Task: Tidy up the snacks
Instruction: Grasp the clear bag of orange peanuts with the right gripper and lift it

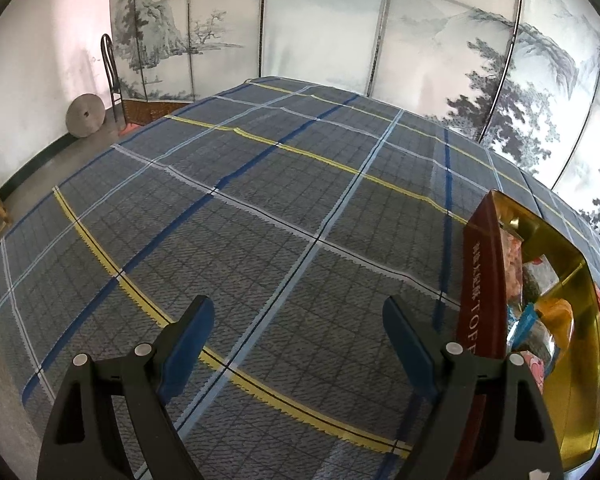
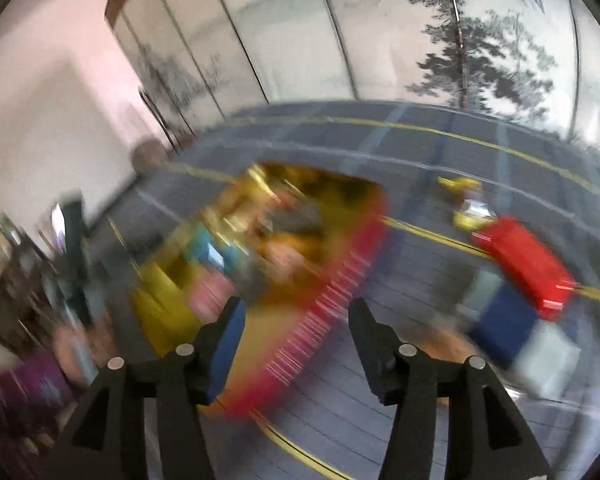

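A tin box with a gold inside and a brown-red outer wall (image 1: 482, 280) stands at the right edge of the left wrist view, holding several wrapped snacks (image 1: 540, 280). My left gripper (image 1: 298, 304) is open over bare cloth to the left of the box, with nothing between its fingers. The right wrist view is badly blurred. It shows the same box by its red rim (image 2: 340, 280), just ahead of my right gripper (image 2: 297, 304), which is open with nothing between its pads. On the cloth right of the box lie a red packet (image 2: 528, 264), a yellow packet (image 2: 468, 208) and a blue and white packet (image 2: 512, 320).
A blue-grey plaid cloth (image 1: 260, 200) covers the table. A painted folding screen (image 1: 320, 20) stands behind it. A round stone disc (image 1: 86, 116) and a dark chair (image 1: 110, 68) stand by the far left wall. Blurred dark clutter (image 2: 28, 272) fills the left of the right wrist view.
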